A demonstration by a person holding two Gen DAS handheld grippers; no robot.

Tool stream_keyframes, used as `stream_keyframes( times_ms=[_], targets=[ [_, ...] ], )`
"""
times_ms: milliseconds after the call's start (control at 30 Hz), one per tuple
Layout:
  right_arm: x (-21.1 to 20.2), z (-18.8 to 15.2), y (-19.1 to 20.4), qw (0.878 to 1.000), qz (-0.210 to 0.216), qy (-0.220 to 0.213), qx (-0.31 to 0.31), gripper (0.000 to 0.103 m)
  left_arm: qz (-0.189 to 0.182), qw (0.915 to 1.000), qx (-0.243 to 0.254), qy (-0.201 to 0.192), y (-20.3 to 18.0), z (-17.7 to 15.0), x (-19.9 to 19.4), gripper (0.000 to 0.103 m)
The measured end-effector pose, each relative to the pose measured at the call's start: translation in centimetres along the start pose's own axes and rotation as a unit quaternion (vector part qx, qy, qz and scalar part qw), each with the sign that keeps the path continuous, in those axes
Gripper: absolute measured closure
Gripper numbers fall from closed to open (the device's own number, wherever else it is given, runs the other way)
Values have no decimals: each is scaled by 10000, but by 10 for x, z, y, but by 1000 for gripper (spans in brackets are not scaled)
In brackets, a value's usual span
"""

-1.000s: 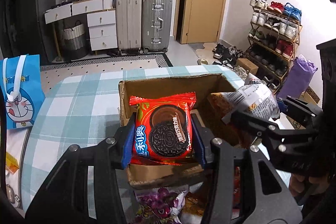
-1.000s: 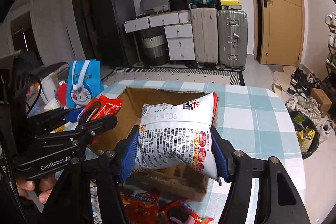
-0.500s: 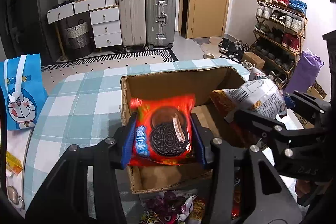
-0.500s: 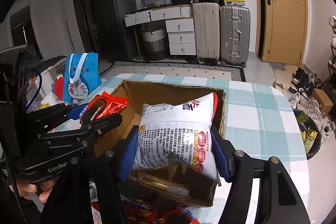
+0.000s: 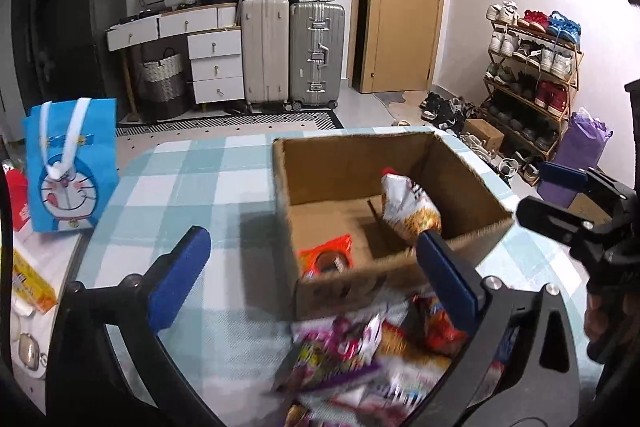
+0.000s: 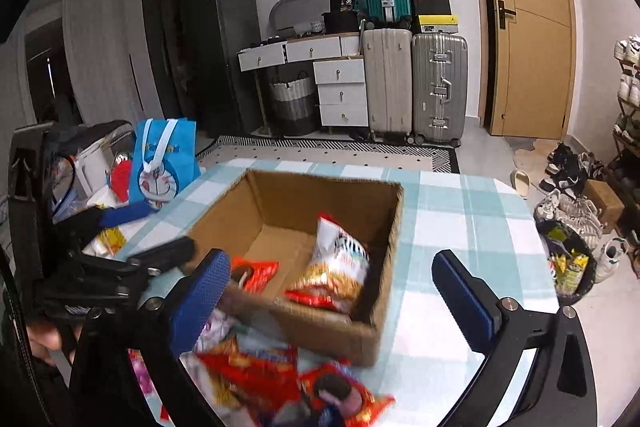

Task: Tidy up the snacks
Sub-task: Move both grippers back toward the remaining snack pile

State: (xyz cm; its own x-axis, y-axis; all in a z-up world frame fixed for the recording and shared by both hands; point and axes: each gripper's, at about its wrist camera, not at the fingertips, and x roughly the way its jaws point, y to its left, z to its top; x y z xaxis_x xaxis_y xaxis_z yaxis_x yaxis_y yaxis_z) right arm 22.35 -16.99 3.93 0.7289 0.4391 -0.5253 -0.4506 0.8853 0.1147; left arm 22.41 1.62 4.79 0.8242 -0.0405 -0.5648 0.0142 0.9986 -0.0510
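Table (image 5: 208,179) w/ blue-white check cloth carries everything; the landmark is the box (image 5: 468,183), an open cardboard carton sitting near the table's middle.

Inside the box: chip bag (image 5: 406,207), white top, orange-yellow lower half, stands tilted toward the box's right half, resting on the floor of the box. Cookie pack (image 5: 326,257), red w/ a dark round cookie printed on it, lies at the box's near-left corner, against the front wall. The right wrist view shows both too: chip bag (image 6: 340,263) leaning toward the right wall, cookie pack (image 6: 252,273) low at the left, partly hidden behind a blue pad.

Just in front of the box, on the cloth: snack pile (image 5: 372,355), several packs heaped together, purple, red, orange wrappers, blurred, so labels can't be read. In the right view the same pile (image 6: 280,379) shows red packs, one w/ a cookie print.

Left of the box, well apart, near the table's edge: blue cartoon bag (image 5: 70,167), upright, white handles.

Left gripper (image 5: 316,263): jaws spread wide, nothing between them, hovering above the box's front-left corner & the pile.

Right gripper (image 6: 332,291): jaws also spread wide, nothing held, hovering over the box's near edge.
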Motion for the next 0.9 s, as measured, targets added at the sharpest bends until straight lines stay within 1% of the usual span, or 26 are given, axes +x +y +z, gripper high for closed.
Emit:
stream_keyframes(
  times_ms=[233, 433, 533, 600, 700, 800, 900],
  targets=[
    [-32, -31, -2, 9999, -71, 111, 82, 1, 121, 9999, -22, 39, 17, -44, -43, 0],
    [-42, -52, 2, 9995, -147, 256, 63, 1, 188, 9994, 199, 208, 21, -82, -65, 0],
    [-42, -62, 2, 9988, 2, 417, 264, 1, 190, 9990, 276, 307, 20, -96, -69, 0],
    [-43, -67, 3, 9984, -11, 443, 343, 1, 208, 9987, 275, 367, 20, -100, -69, 0],
    [-43, -75, 7, 9985, -83, 492, 223, 1, 163, 9985, 247, 459, 18, -108, -69, 0],
    [-41, -86, 8, 9978, -157, 645, 54, 1, 35, 9981, 245, 566, 19, -110, -67, 0],
    [-32, -92, 5, 9962, -180, 849, 25, 1, 29, 9974, 232, 685, 19, -115, -62, 0]
  ],
)
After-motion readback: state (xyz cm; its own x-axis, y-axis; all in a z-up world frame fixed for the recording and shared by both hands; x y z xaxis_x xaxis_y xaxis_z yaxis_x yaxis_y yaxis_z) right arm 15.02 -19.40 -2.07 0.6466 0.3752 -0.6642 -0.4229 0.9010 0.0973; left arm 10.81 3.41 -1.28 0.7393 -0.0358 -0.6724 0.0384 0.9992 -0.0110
